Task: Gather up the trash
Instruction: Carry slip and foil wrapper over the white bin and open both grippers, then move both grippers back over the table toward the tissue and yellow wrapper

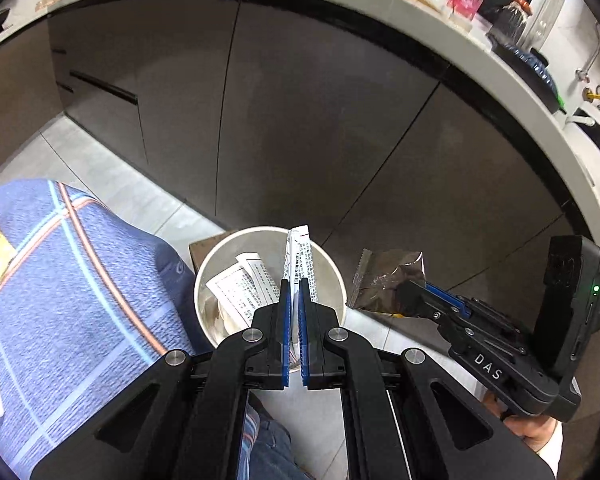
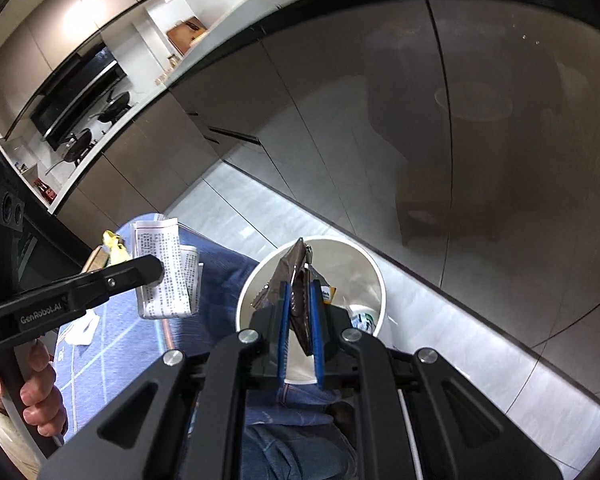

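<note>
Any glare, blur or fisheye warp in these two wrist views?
Left wrist: heavy fisheye bends the countertop into an arc; the paper held by the left gripper stays sharp. Right wrist: the cabinet doors mirror a hazy reflection, a bright glare strip runs along the floor, and the upper-left corner looks blown out.

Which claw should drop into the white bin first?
Right claw: its brown foil wrapper hangs over the white round bin in its own view. Left claw's white printed paper sits beside it there.

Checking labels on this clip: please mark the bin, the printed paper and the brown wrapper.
bin (image 1: pixel 339 276), left wrist view, right side of its rim.
printed paper (image 1: pixel 305 258), left wrist view, part above the fingers.
brown wrapper (image 2: pixel 290 264), right wrist view, upper part above the fingers.
</note>
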`<action>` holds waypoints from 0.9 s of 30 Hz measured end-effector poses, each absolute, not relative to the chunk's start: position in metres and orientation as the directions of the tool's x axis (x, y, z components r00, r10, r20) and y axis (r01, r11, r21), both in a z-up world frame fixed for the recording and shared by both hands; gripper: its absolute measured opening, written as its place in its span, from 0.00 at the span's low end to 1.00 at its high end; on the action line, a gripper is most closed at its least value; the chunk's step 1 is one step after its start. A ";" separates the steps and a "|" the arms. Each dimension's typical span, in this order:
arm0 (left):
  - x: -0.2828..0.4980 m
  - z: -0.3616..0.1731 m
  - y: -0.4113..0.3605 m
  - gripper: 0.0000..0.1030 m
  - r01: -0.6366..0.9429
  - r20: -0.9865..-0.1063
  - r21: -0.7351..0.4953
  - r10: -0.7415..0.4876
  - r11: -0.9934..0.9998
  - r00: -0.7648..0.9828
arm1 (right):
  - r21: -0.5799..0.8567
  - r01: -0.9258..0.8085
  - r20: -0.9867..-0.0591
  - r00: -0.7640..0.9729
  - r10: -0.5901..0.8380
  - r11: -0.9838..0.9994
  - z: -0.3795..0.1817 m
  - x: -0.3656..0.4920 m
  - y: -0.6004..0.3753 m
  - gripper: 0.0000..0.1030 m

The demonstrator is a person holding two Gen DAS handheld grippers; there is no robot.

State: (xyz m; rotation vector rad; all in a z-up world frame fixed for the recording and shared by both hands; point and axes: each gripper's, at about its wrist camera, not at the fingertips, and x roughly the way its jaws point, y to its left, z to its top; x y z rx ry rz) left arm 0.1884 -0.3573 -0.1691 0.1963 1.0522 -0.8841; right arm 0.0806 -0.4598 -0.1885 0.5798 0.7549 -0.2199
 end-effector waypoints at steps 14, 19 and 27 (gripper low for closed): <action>0.215 -0.241 -0.380 0.05 0.704 -0.890 -0.217 -0.433 0.676 0.141 | 0.418 0.385 -0.773 0.627 0.098 0.823 -0.250 0.121 -0.474 0.15; 0.222 -0.243 -0.378 0.25 0.686 -0.889 -0.198 -0.423 0.700 0.176 | 0.381 0.361 -0.791 0.605 0.097 0.852 -0.260 0.131 -0.471 0.41; 0.230 -0.232 -0.373 0.51 0.674 -0.870 -0.177 -0.435 0.717 0.234 | 0.325 0.345 -0.792 0.608 0.054 0.880 -0.261 0.126 -0.473 0.69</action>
